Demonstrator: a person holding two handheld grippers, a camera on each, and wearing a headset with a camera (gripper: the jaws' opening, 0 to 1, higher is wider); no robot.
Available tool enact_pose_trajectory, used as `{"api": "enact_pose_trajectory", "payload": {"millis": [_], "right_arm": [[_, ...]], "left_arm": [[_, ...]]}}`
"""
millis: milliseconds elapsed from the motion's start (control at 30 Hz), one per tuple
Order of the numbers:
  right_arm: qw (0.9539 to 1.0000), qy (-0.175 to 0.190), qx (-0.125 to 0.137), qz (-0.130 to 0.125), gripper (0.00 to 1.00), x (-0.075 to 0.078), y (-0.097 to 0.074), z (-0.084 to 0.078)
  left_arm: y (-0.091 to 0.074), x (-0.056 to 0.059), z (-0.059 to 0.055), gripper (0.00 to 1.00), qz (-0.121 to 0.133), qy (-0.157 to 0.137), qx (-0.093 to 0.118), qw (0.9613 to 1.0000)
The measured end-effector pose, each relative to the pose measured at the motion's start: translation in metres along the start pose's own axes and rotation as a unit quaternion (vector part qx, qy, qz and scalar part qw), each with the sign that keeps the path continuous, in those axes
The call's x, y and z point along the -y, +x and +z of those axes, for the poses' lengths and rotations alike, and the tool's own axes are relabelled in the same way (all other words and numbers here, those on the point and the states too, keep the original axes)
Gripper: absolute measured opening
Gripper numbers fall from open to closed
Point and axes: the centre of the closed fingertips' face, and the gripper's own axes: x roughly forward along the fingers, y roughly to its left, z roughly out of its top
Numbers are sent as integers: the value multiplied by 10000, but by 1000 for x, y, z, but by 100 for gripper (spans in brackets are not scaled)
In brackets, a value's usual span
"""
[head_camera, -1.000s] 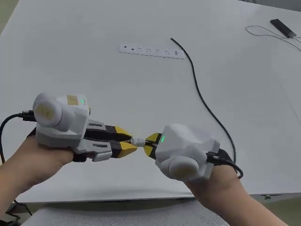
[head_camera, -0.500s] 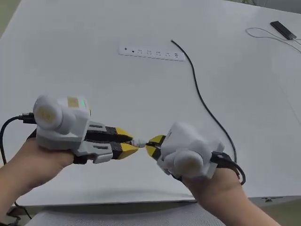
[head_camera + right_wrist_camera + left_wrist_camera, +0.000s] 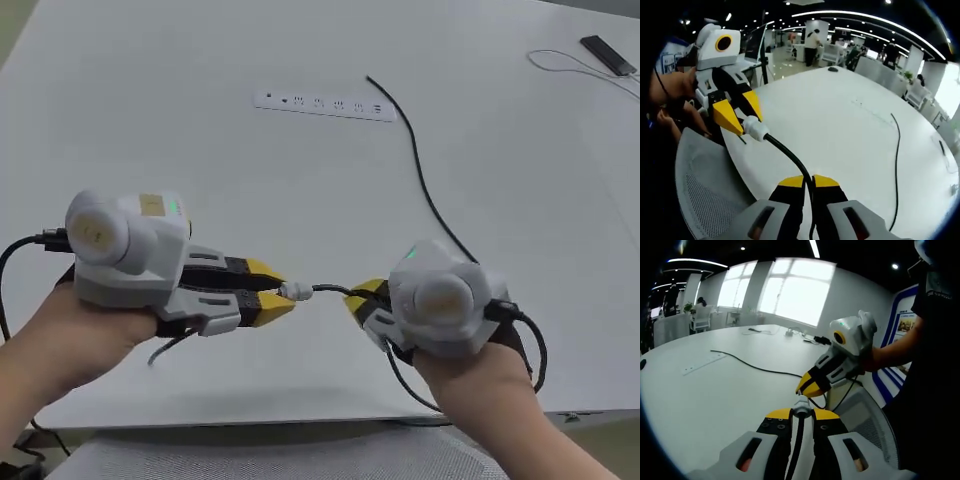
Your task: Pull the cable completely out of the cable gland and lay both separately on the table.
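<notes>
Right gripper [image 3: 352, 297] pulled away — cable [image 3: 790, 156] bared; left gripper [image 3: 283, 292] seemingly clamps gland [image 3: 755, 129].

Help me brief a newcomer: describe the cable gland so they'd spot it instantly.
Start at the near edge of the white table. There the left hand-held gripper pinches the cable gland, a small white fitting, in its yellow tips. Unlike the long white power strip farther back, it has a black cable running out of it.

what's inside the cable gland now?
A black cable enters the exposed end of the cable gland, running from the right hand-held gripper. How deep it sits is hidden by the gland and the left hand-held gripper.
</notes>
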Motion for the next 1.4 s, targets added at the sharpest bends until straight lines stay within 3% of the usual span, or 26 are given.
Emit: {"api": "enact_pose_trajectory", "payload": {"millis": [233,333,533,600,900,1200,1400], "right_arm": [[9957,906,-110,-144,0,15,2,-23],[9886,1494,-177,-112,0,18,3,-34],[9789,2035,-189,19,0,17,7,-42],[9793,2017,-193,18,0,16,8,-42],[9920,1255,-147,24,1,14,5,-37],[9948,1012,-93,87,2,10,2,-32],[9977,649,-82,157,3,7,-3,-28]], "left_arm": [[0,0,0,15,-23,10,15,10000],[0,0,1,15,-32,17,36,10000],[0,1,0,15,-58,62,15,10000],[0,0,-1,15,-45,55,14,10000],[-4,-4,-3,15,8,3,-4,10000],[-7,-5,-3,15,25,-20,-7,10000],[-9,-7,-1,15,40,-44,21,10000]]}}
